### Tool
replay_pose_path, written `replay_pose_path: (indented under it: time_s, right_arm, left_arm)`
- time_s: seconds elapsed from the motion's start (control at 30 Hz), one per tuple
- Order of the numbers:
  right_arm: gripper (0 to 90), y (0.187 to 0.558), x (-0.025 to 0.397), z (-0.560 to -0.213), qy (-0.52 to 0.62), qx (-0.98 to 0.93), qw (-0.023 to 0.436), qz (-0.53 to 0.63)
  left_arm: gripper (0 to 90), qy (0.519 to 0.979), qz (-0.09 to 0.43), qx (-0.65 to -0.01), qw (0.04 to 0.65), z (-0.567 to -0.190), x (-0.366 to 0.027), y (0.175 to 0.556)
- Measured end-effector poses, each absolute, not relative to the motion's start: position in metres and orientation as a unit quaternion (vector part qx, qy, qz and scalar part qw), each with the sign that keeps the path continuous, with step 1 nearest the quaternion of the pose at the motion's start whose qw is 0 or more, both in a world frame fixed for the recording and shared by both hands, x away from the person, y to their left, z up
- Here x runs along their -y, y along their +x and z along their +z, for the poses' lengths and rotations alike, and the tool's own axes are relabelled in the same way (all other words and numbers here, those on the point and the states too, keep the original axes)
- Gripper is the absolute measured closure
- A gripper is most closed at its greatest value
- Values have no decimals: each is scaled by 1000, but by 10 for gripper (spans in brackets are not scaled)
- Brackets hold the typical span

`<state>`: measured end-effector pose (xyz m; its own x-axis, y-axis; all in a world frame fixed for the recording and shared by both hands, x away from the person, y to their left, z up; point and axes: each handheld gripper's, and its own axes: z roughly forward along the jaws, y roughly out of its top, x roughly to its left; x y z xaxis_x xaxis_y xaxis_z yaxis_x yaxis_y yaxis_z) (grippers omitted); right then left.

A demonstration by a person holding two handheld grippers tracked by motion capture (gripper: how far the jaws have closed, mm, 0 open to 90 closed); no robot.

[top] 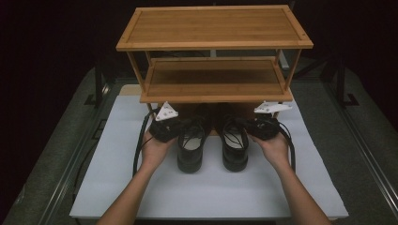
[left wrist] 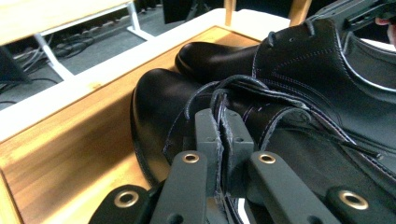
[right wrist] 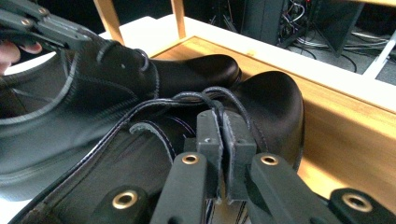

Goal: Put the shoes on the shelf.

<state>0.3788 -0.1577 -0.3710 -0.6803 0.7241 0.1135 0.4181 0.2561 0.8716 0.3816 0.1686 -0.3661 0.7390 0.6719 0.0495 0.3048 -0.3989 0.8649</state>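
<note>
Two black lace-up shoes stand side by side with their toes on the bottom board of a wooden rack (top: 213, 28). My left gripper (top: 179, 128) is shut on the laced upper edge of the left shoe (top: 190, 150). In the left gripper view the jaws (left wrist: 223, 119) pinch that leather edge of the left shoe (left wrist: 154, 102), and the right shoe (left wrist: 303, 60) lies beyond. My right gripper (top: 247, 127) is shut the same way on the right shoe (top: 234, 150). The right gripper view has its jaws (right wrist: 220, 119) clamped on the right shoe (right wrist: 275, 98), beside the left shoe (right wrist: 102, 79).
The rack has two shelves above the bottom board (left wrist: 70, 154), which also appears in the right gripper view (right wrist: 345, 126). It stands at the far edge of a white mat (top: 211, 192). Rack posts (right wrist: 108, 18) rise close by. Dark floor and cables lie behind.
</note>
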Motion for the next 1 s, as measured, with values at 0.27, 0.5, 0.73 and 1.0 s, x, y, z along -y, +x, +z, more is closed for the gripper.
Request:
replay_pose_path:
  time_s: [0.27,0.5,0.73,1.0]
  right_arm:
    - [866,402,147,-375,376,-772,182,479]
    - [866,414,140,-381,388,-766,196,474]
    - [863,417,138,-389,386,-770,190,472]
    - [822,413,133,-390,383,-772,192,469]
  left_arm:
    - [876,804,226,-313,452,-374,-156,406]
    - [876,797,237,-324,452,-383,-150,418]
    - [872,801,222,-318,457,-386,-150,418]
    - [836,804,227,-306,457,-387,-146,412]
